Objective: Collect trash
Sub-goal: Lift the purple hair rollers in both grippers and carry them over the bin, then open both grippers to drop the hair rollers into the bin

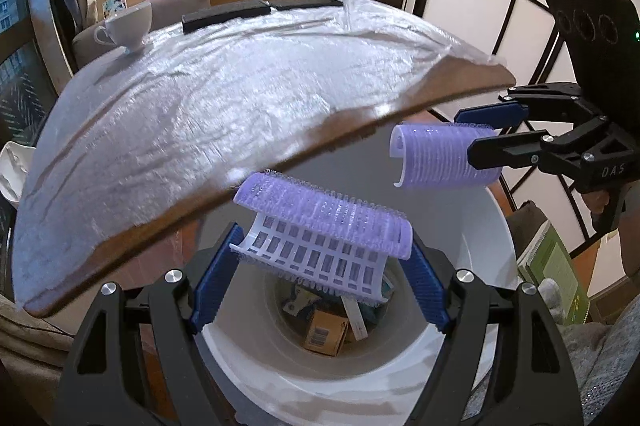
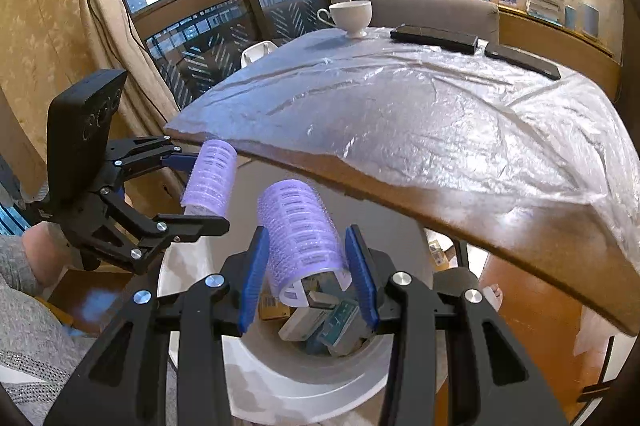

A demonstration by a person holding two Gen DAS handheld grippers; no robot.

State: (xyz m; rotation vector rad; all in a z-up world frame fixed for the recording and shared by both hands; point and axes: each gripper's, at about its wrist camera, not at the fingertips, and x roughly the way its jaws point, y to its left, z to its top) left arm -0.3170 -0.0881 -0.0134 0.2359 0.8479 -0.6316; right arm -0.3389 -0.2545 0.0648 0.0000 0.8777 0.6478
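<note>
Two purple hair rollers hang over the white trash bin (image 1: 460,226), one in each gripper, just off the edge of the plastic-covered table (image 1: 240,97). The left gripper (image 1: 320,262) grasps its hair roller (image 1: 324,222) crosswise between the blue pads (image 1: 214,278), and in the left wrist view this roller sits directly above the bin's opening, where a cardboard box (image 1: 326,332) and other packets already lie. The right gripper (image 2: 308,266) is clenched on the second hair roller (image 2: 300,230), which stands lengthwise between its fingers above the same bin. I judge the main risk to be the drop itself: these rollers are light, round and bristly, so on release one may cling to a ribbed pad rather than fall, or bounce off the packets and out over the rim. The right roller looks nearer the bin's far rim in the left wrist view, so opening there could send it onto the floor. Both grippers are also close to each other and to the table edge, and a hasty move could knock one against the other or against the wood. The teacup (image 1: 128,25) and two dark flat cases (image 1: 226,13) on the table are well apart from all this.
</note>
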